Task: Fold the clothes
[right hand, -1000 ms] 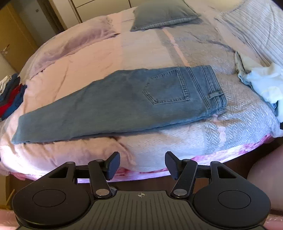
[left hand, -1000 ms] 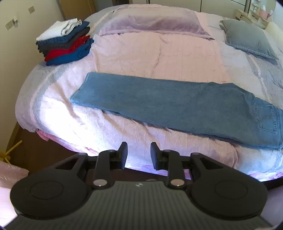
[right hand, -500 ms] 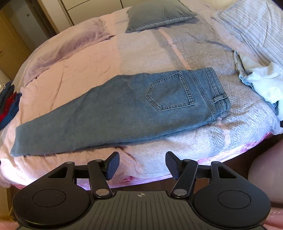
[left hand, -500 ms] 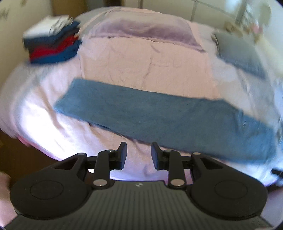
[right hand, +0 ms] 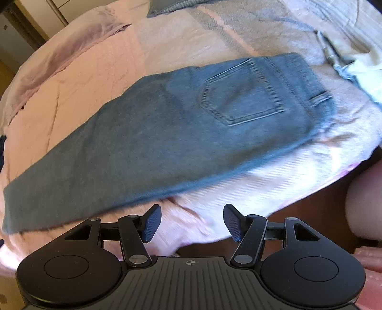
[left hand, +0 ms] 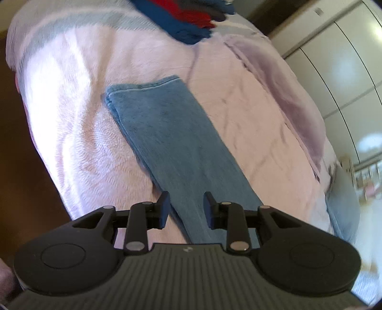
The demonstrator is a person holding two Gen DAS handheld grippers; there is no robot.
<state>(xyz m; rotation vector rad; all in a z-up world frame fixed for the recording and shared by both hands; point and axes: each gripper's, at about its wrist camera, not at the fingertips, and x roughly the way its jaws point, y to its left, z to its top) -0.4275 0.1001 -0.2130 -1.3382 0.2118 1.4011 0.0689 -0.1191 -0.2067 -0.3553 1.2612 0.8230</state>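
Observation:
Blue jeans (left hand: 176, 140) lie flat on the pink bedspread (left hand: 78, 133), folded lengthwise with the legs stacked. In the left wrist view the hem end points away and the leg runs down under my left gripper (left hand: 186, 207), which is open and empty above the leg. The right wrist view shows the seat with a back pocket (right hand: 241, 95) and the waistband at right. My right gripper (right hand: 191, 221) is open and empty, just short of the jeans' near edge.
A stack of folded clothes (left hand: 188, 19) in red, blue and grey sits at the far corner of the bed. Loose pale garments (right hand: 358, 71) lie right of the waistband. A lilac pillow (left hand: 293, 85) and wardrobe doors (left hand: 339, 59) are beyond. The bed's edge drops off at left.
My left gripper swung in over the trouser leg and rotated, so the hem is now straight ahead. My right gripper moved closer to the jeans' seat. Both stayed open.

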